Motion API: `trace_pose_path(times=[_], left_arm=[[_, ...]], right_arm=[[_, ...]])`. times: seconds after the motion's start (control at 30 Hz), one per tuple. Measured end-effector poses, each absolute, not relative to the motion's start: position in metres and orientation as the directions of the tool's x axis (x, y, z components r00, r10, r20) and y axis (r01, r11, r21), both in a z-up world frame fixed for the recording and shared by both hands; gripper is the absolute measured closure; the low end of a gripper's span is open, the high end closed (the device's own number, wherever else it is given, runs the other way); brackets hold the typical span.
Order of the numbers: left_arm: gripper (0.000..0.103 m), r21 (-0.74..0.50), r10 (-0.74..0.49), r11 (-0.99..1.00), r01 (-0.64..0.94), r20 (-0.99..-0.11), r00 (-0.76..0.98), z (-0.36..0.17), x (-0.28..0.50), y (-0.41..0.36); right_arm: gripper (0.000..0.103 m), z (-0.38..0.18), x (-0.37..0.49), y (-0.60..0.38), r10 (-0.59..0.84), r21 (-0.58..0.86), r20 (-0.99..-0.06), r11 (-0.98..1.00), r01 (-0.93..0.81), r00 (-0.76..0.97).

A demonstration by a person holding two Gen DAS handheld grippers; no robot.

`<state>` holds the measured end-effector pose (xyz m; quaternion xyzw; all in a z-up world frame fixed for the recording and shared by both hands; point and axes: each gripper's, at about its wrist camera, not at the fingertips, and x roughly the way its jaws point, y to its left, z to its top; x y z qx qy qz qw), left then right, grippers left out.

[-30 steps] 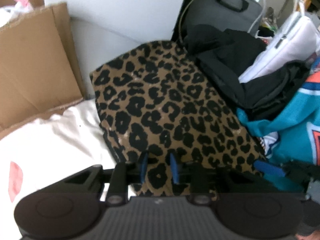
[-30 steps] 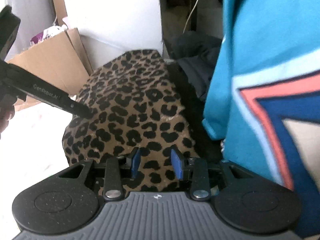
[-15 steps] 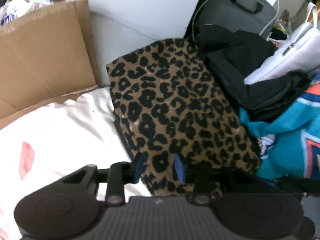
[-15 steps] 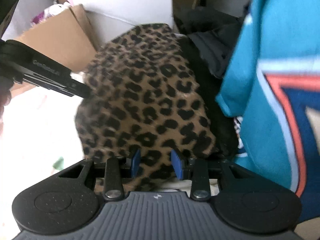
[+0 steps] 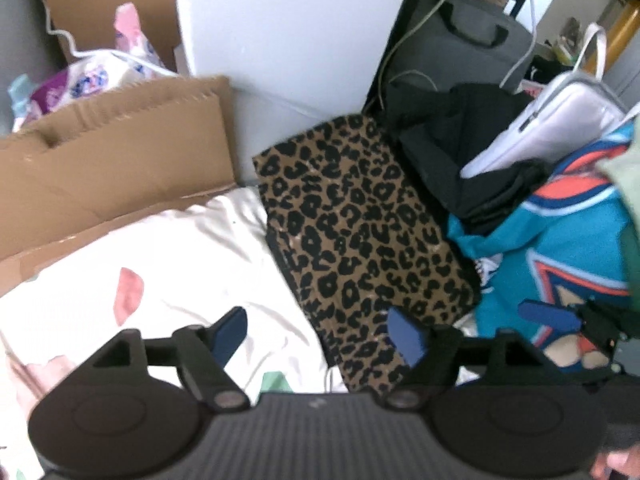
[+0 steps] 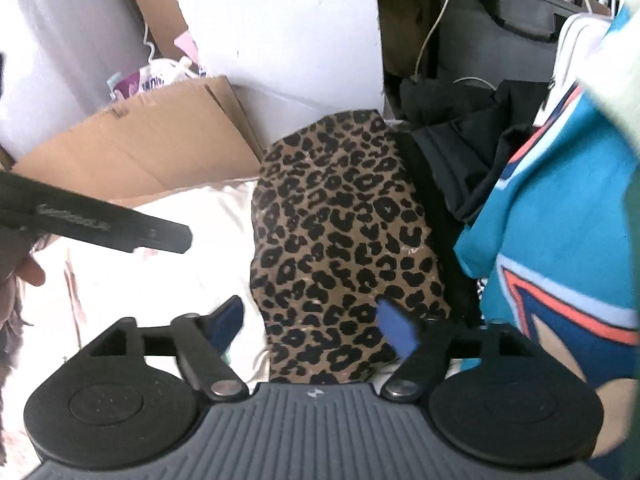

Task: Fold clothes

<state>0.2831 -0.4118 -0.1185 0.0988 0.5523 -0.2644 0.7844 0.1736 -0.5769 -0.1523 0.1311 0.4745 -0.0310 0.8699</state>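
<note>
I see a leopard cloth point(image 5: 360, 232), soft and matt, mid-frame; brown cardboard point(image 5: 116, 168) at upper left, dull with a rough torn edge; a teal jersey point(image 5: 560, 260) at right, smooth knit; my gripper body point(image 6: 312, 432) is ribbed matt grey plastic; its pads point(image 6: 396, 328) blue.

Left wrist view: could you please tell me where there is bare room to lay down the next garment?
The one open patch is the cream sheet, bordered by the cardboard behind and the folded leopard-print garment beside it. Past the leopard piece it is crowded: black clothes, a white bag and the teal jersey lie heaped together.
</note>
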Motion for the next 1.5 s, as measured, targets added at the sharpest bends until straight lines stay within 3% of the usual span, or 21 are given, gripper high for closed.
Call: trace_pose_path(times=[0.13, 0.8, 1.5], left_arm=[[0.015, -0.112, -0.278, 0.849, 0.516, -0.926, 0.257, -0.077, 0.277, -0.396], [0.009, -0.103, -0.248, 0.911, 0.399, -0.91, 0.331, 0.074, 0.227, -0.284], [0.0, -0.142, -0.253, 0.946, 0.292, -0.886, 0.388, 0.166, 0.179, -0.15]], right_arm=[[0.012, -0.118, 0.175, -0.576, 0.085, 0.218, -0.849, 0.955, 0.2, 0.522], [0.008, 0.054, 0.151, -0.529, 0.054, 0.19, -0.851, 0.959, 0.21, 0.523], [0.003, 0.212, 0.129, -0.43, 0.075, 0.217, -0.797, 0.962, 0.167, 0.599]])
